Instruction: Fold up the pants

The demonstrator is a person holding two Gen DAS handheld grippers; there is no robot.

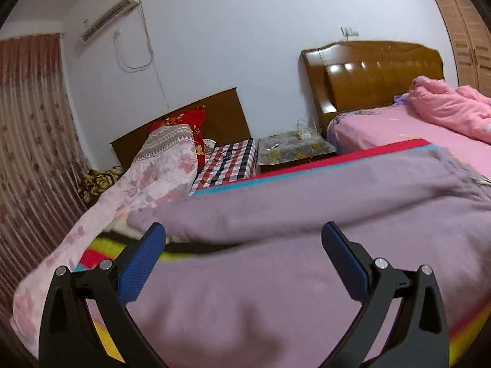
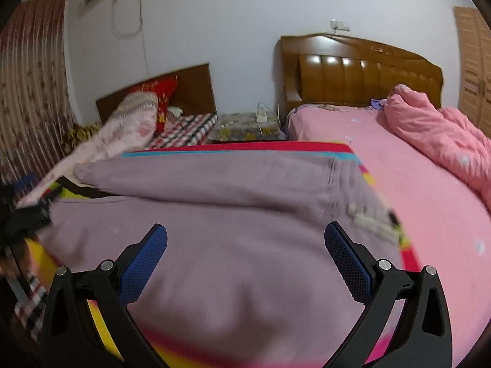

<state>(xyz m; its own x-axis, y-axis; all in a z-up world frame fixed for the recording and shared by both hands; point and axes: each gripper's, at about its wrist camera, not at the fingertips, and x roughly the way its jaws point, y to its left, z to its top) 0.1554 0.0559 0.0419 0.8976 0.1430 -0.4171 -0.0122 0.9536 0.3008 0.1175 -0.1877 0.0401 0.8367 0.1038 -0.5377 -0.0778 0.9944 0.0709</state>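
The pants (image 2: 214, 214) lie spread across a striped blanket (image 2: 245, 146) on the bed (image 2: 414, 190), both legs apart and the waistband toward the right, so no fold looks made yet. The left tool (image 1: 244, 236) and right tool (image 2: 245, 239) each hover just above the cloth with jaws wide apart, gripping nothing. Every fold seems left to do.

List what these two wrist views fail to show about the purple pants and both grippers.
- Pants near hem: cut off by the bottom edge behind the open left gripper, left wrist view.
- Waistband label: motion-blurred, unreadable, right wrist view.
- Left leg end: smeared by blur, right wrist view.
- Right gripper: open; contact with fabric undecidable.
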